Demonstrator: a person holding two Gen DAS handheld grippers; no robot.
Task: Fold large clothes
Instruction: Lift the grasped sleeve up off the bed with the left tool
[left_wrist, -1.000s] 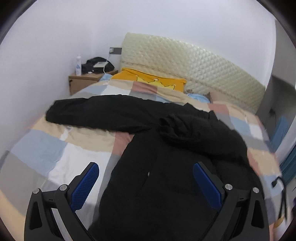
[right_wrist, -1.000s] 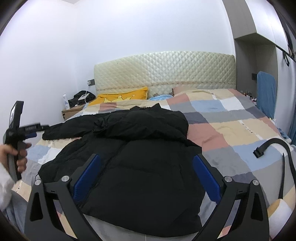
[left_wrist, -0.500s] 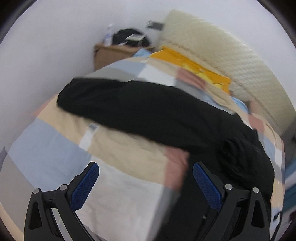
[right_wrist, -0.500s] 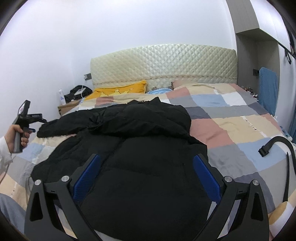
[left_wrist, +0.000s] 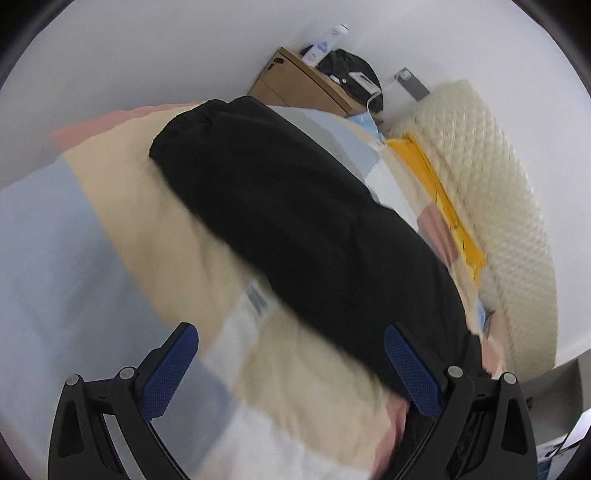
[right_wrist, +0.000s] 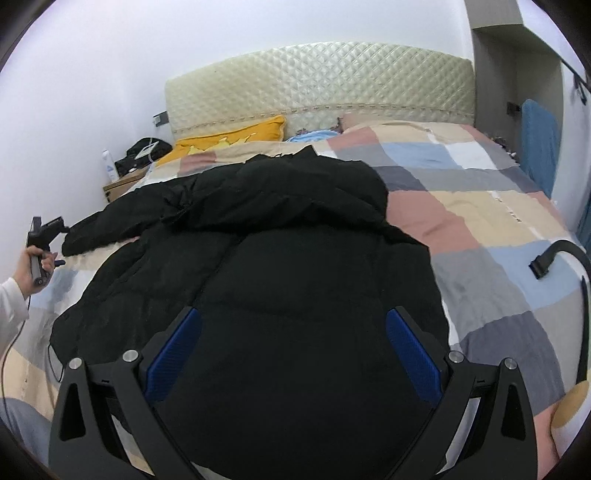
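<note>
Jacket (right_wrist: 280, 280): puffy, soft, probably light, slippery shell. Grasp sleeve cuff (left_wrist: 184, 129). Left gripper (left_wrist: 291, 369) and right gripper (right_wrist: 293, 354) spread apart, empty.

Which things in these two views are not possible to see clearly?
- Left wrist view: the bedspread and the sleeve edge are smeared by motion blur.
- Right wrist view: the jacket hem is cut off behind the right tool.
- Right wrist view: the bottle label is too small to read.
</note>
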